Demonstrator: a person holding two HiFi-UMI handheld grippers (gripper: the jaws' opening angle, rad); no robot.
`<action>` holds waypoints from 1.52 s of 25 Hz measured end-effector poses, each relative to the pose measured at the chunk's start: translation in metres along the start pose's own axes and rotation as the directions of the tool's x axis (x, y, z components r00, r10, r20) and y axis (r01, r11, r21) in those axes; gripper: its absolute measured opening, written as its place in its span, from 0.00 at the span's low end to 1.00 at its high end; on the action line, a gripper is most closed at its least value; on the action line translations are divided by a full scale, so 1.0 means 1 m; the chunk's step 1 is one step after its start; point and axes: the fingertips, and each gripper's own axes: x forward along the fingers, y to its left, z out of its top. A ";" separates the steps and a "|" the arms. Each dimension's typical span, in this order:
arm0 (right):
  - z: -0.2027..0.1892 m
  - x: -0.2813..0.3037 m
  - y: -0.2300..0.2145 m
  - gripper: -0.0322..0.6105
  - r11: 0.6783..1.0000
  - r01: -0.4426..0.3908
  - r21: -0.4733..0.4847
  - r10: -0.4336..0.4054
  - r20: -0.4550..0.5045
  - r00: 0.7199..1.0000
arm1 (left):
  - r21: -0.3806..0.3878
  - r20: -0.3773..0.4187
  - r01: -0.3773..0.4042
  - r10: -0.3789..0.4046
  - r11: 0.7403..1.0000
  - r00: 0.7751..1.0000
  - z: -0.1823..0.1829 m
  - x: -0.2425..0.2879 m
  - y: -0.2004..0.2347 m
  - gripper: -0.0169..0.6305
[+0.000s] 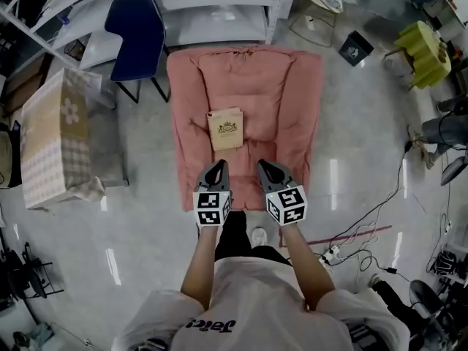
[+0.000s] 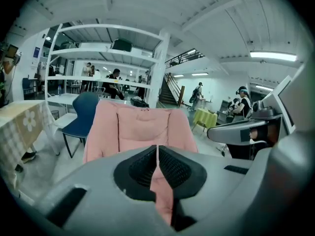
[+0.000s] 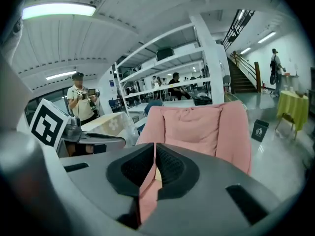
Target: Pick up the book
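A tan book [image 1: 225,129] lies flat on the seat of a pink padded chair [image 1: 289,101]. My left gripper [image 1: 215,171] hovers at the chair's front edge, just below the book, jaws shut with nothing between them. My right gripper [image 1: 270,170] is beside it to the right, also shut and empty. In the left gripper view the shut left gripper [image 2: 157,149] faces the pink chair [image 2: 140,127]; the book is hidden behind it. In the right gripper view a sliver of the book [image 3: 157,174] shows past the shut right gripper [image 3: 155,149], with the pink chair [image 3: 197,127] behind.
A blue chair [image 1: 137,35] stands left of the pink one, and a checked-cloth table [image 1: 55,134] further left. White shelving [image 1: 212,6] runs along the back. Cables [image 1: 358,232] lie on the floor at the right. A green-covered table [image 1: 424,50] is at the far right.
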 end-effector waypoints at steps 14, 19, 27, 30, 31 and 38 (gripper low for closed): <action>-0.136 0.202 -0.099 0.08 0.991 -0.008 0.132 0.038 -0.233 0.972 | -0.122 -0.267 -0.015 -0.018 0.992 0.963 -0.129 0.173 0.115 0.26; -0.180 0.256 -0.129 0.26 0.987 -0.002 0.161 0.048 -0.286 0.957 | -0.144 -0.308 -0.051 0.004 0.988 0.951 -0.157 0.219 0.147 0.31; -0.235 0.310 -0.140 0.42 0.989 -0.076 0.124 0.119 -0.385 0.915 | -0.162 -0.379 -0.048 -0.017 0.986 0.925 -0.195 0.260 0.166 0.44; -0.236 0.327 -0.143 0.42 0.986 -0.091 0.138 0.136 -0.363 0.922 | -0.172 -0.384 -0.062 -0.009 0.983 0.923 -0.198 0.268 0.171 0.44; -0.234 0.331 -0.144 0.41 0.984 -0.096 0.151 0.144 -0.347 0.927 | -0.174 -0.382 -0.068 -0.004 0.982 0.924 -0.198 0.270 0.171 0.44; -0.231 0.340 -0.139 0.26 0.973 -0.125 0.195 0.181 -0.305 0.935 | -0.160 -0.381 -0.133 0.063 0.978 0.922 -0.203 0.276 0.183 0.41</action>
